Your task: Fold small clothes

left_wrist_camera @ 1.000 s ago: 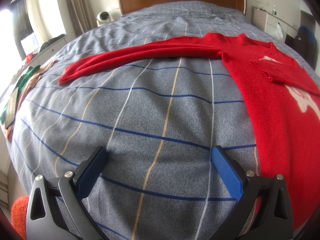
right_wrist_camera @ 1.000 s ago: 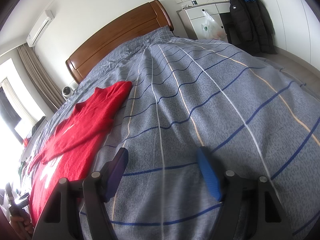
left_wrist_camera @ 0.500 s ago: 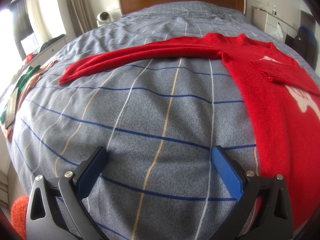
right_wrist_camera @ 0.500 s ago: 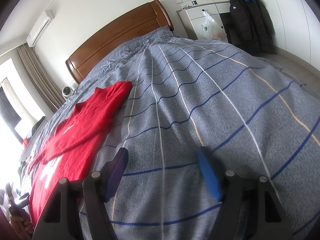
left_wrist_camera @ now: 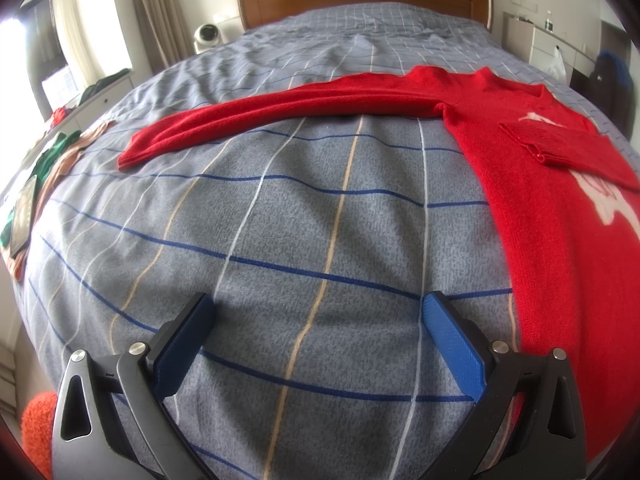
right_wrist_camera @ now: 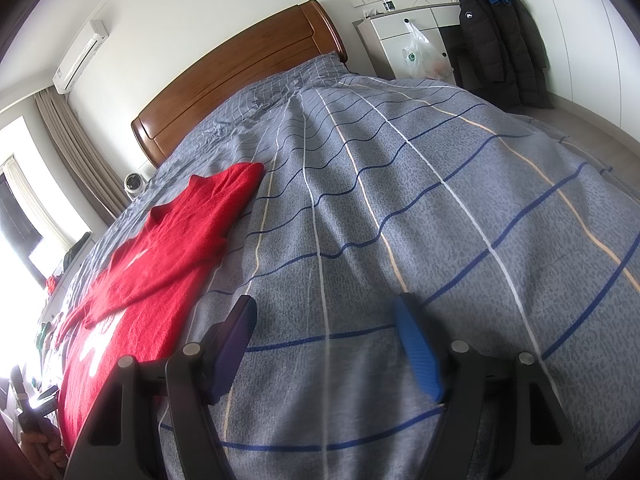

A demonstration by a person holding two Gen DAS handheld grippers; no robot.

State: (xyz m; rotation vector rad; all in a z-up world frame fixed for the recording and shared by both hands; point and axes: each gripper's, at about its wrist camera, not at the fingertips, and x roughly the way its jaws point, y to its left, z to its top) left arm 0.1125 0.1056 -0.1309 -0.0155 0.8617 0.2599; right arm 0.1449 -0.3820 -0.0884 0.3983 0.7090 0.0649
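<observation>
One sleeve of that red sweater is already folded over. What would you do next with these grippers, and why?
Probably reach the left gripper forward to the cuff of the outstretched sleeve. That sleeve lies flat across the bedspread, while the other sleeve is folded onto the red sweater. Both grippers are open and empty.
</observation>
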